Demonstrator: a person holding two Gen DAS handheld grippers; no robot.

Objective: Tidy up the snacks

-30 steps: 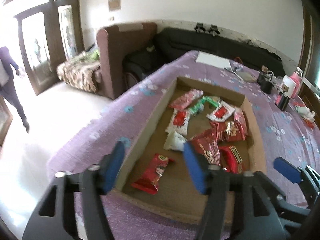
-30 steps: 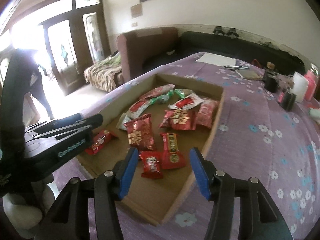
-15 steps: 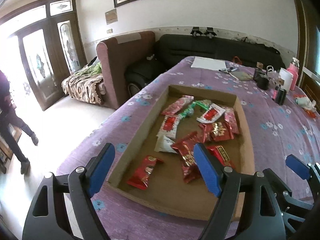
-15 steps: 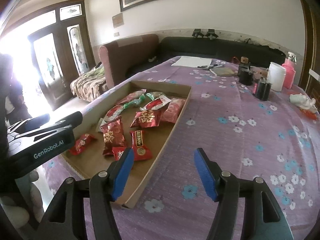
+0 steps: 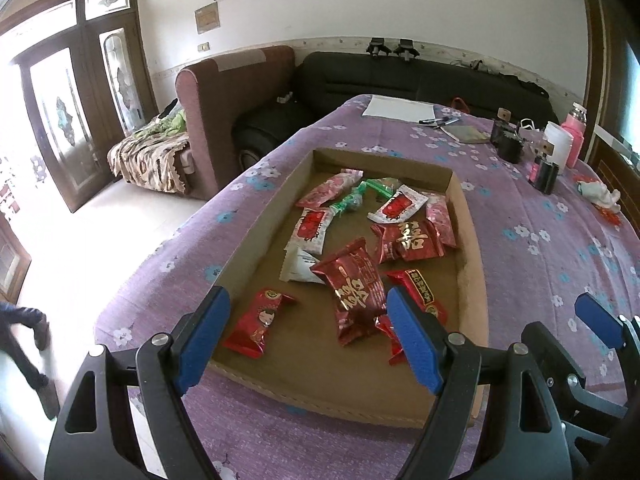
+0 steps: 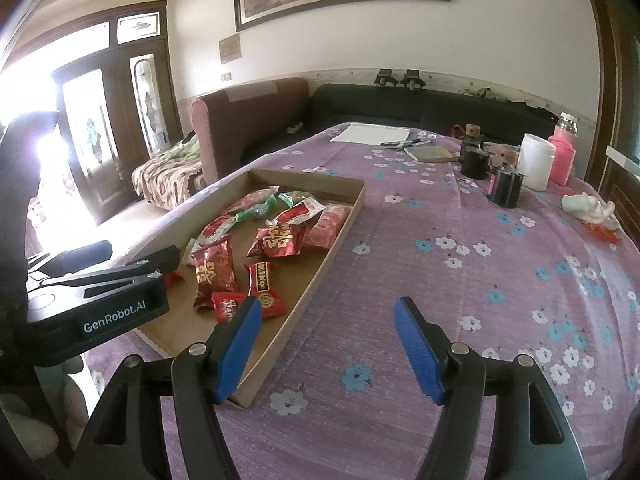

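A shallow cardboard tray (image 5: 474, 264) lies on the purple flowered tablecloth and holds several snack packets, mostly red, some white and one green (image 5: 352, 200). A big red packet (image 5: 356, 288) lies near the tray's front. My left gripper (image 5: 308, 332) is open and empty, above the tray's front edge. My right gripper (image 6: 326, 344) is open and empty, to the right of the tray (image 6: 320, 276), over bare cloth. The left gripper's body shows at the left of the right wrist view (image 6: 100, 300).
At the table's far right stand black containers (image 6: 504, 188), a white jar (image 6: 536, 162) and a pink bottle (image 6: 562, 154). Paper (image 6: 372, 134), pens and a notebook lie at the far end. Sofas stand beyond; the floor drops off left of the table.
Both grippers have pulled back and risen from the tray. The right gripper has moved right, from over the tray to over the cloth. Both stay open.
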